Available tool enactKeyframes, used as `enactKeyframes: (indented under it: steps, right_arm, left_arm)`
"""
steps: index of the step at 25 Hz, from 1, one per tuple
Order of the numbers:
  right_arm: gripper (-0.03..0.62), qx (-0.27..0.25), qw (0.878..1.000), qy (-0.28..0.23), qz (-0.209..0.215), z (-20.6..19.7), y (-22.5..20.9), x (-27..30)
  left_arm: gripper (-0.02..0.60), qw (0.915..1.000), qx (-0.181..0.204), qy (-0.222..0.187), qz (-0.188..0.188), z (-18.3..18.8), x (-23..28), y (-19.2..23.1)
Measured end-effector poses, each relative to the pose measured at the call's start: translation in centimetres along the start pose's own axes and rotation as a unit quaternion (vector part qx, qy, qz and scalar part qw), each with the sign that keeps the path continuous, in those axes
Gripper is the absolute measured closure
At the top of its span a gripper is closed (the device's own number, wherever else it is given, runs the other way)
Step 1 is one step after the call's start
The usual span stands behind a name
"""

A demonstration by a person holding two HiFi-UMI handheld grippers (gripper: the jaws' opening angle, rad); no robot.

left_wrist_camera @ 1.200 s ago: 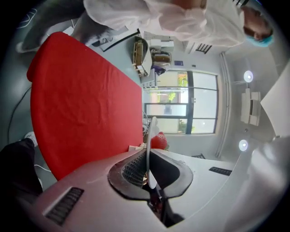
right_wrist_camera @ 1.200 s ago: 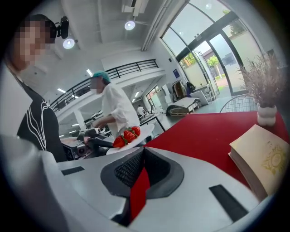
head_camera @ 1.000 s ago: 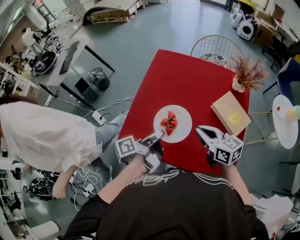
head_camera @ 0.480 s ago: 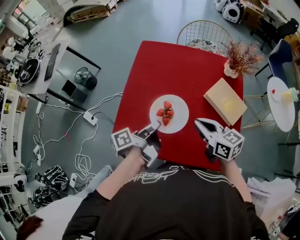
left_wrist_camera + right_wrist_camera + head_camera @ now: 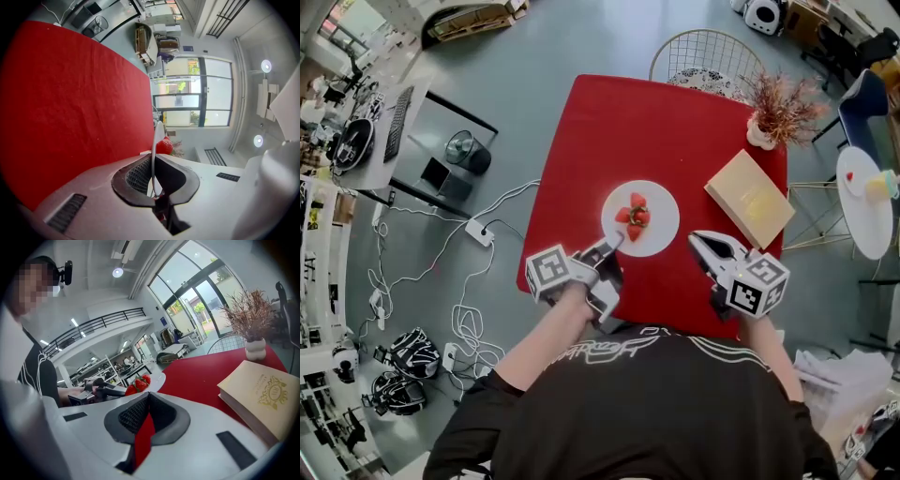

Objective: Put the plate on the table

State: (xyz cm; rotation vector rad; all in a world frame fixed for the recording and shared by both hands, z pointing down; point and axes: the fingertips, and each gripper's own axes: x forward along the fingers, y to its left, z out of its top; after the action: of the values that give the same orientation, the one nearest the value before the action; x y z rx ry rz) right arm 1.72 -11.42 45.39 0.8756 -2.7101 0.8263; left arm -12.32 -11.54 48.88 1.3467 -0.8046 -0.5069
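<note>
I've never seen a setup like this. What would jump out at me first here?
The bright red table fills the middle of the head view, with a white plate of strawberries near its centre. The left gripper pinches that plate's near rim; a tan book and a dried plant sit at the table's right.

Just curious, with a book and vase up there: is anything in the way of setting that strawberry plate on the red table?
Nothing visible does. The plate, pinched at its rim by the left gripper, is over bare red table; the book and vase sit apart, off to its right.
</note>
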Motion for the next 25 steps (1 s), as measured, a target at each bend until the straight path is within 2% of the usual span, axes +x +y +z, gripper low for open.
enactKeyframes:
  steps: [4, 10, 25]
  right_arm:
    - [0.586, 0.004, 1.0, 0.003, -0.002, -0.3, -0.8, -0.2]
    - [0.586, 0.023, 1.0, -0.003, -0.01, -0.9, -2.6, -1.0]
    - [0.586, 0.053, 0.998, 0.002, -0.037, -2.4, -5.0, -1.8]
  left_arm:
    - [0.568, 0.9998, -0.004, -0.001, 0.017, 0.5, 1.3, 0.9]
    - [0.568, 0.9999, 0.004, -0.005, 0.015, 1.0, 4.3, 1.8]
    - [0.568, 0.9966, 0.021, -0.008, 0.08, 4.1, 8.7, 7.1]
